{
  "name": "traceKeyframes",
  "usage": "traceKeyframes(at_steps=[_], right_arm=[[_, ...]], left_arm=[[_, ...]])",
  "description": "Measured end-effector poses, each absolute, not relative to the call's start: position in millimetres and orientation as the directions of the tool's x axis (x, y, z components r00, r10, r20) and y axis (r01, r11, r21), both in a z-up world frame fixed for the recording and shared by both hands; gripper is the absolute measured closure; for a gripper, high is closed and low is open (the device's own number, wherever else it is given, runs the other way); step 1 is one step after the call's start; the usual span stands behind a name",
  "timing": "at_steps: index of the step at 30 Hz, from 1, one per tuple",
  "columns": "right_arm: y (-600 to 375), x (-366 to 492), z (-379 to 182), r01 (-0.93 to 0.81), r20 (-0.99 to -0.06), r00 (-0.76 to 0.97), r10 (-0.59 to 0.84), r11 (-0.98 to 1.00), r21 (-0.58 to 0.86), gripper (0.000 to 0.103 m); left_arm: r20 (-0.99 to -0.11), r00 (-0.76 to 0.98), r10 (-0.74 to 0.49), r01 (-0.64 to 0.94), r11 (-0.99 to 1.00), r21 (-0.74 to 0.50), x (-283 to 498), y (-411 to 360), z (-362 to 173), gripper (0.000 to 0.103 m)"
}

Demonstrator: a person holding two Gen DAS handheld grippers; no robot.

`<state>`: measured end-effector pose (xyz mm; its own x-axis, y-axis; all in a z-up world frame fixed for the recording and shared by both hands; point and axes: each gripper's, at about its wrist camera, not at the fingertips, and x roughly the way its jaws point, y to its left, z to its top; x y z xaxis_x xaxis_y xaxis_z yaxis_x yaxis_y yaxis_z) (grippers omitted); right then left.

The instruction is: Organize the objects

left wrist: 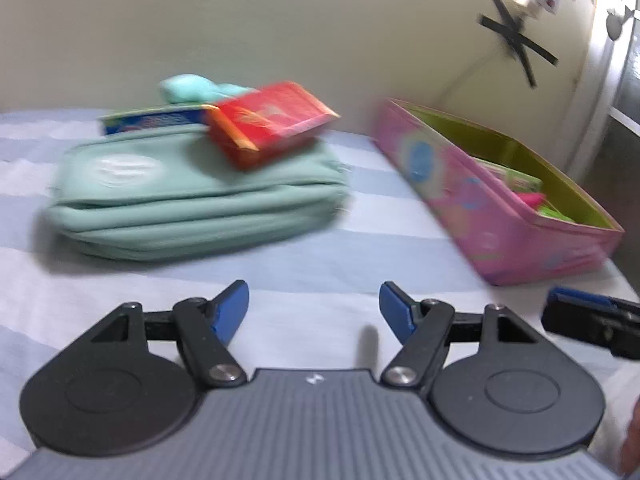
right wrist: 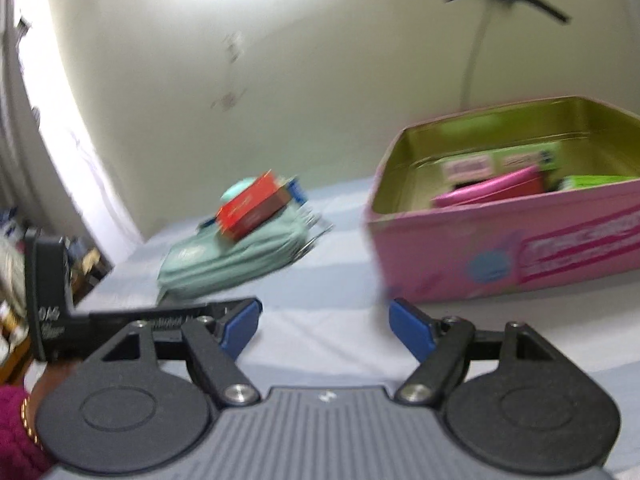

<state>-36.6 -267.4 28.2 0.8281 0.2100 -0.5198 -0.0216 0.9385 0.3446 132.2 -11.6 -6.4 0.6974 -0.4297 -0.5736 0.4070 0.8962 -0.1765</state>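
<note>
Left wrist view shows your left gripper point(left wrist: 314, 312) spread and empty, like your right gripper point(right wrist: 326, 330), short of the mint pouch point(left wrist: 196, 204), where 1 red box point(left wrist: 272, 124) perches left of the pink tin point(left wrist: 496, 208); nudge the pouch and that box probably slides off.

No lettering can be read. The pink tin point(right wrist: 500, 248) carries a banner of white-on-pink print along its side and a blue round badge, all smeared by motion blur. The red box point(right wrist: 252, 210) shows gold marks, the mint pouch point(left wrist: 192, 200) a pale oval emblem, and the black bracket point(right wrist: 48, 312) faint white characters, none legible.
</note>
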Motion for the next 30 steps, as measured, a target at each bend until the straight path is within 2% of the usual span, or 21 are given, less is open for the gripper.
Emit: traceKeyframes(at_steps=[4, 7, 9, 12, 16, 19, 22, 23, 26, 30], right_arm=[[-237, -15, 14, -0.082, -0.589, 0.765, 0.259, 0.947, 0.31, 0.028], [-213, 3, 16, -0.133, -0.617, 0.744, 0.257, 0.961, 0.241, 0.028], [-202, 20, 26, -0.152, -0.604, 0.76, 0.241, 0.969, 0.195, 0.028], [-192, 52, 48, -0.151, -0.552, 0.804, 0.221, 0.974, 0.169, 0.028], [-178, 112, 65, -0.126, -0.513, 0.836, 0.193, 0.979, 0.163, 0.023], [-172, 155, 66, -0.092, -0.527, 0.834, 0.164, 0.983, 0.16, 0.025], [-176, 183, 59, -0.071, -0.568, 0.804, 0.174, 0.977, 0.199, 0.034], [-177, 187, 56, -0.074, -0.577, 0.795, 0.188, 0.974, 0.215, 0.042], [-172, 180, 50, -0.127, -0.574, 0.783, 0.24, 0.965, 0.231, 0.056], [-157, 148, 40, -0.188, -0.589, 0.76, 0.275, 0.96, 0.206, 0.057]], left_arm=[[-0.563, 0.752, -0.342, 0.317, 0.937, -0.144, 147, 22, -6, 0.029], [-0.537, 0.768, -0.349, 0.254, 0.936, -0.245, 158, 52, -6, 0.029], [-0.51, 0.777, -0.369, 0.221, 0.919, -0.327, 160, 67, -8, 0.028], [-0.481, 0.803, -0.35, 0.172, 0.911, -0.376, 155, 79, -6, 0.028], [-0.457, 0.818, -0.348, 0.156, 0.9, -0.406, 153, 87, -3, 0.028], [-0.446, 0.824, -0.351, 0.155, 0.895, -0.418, 152, 91, -1, 0.028], [-0.426, 0.834, -0.35, 0.153, 0.89, -0.43, 152, 97, 1, 0.028], [-0.421, 0.837, -0.351, 0.15, 0.885, -0.44, 152, 99, 1, 0.028], [-0.412, 0.838, -0.358, 0.139, 0.87, -0.474, 154, 106, 1, 0.028], [-0.401, 0.825, -0.399, 0.146, 0.835, -0.531, 155, 112, -1, 0.028]])
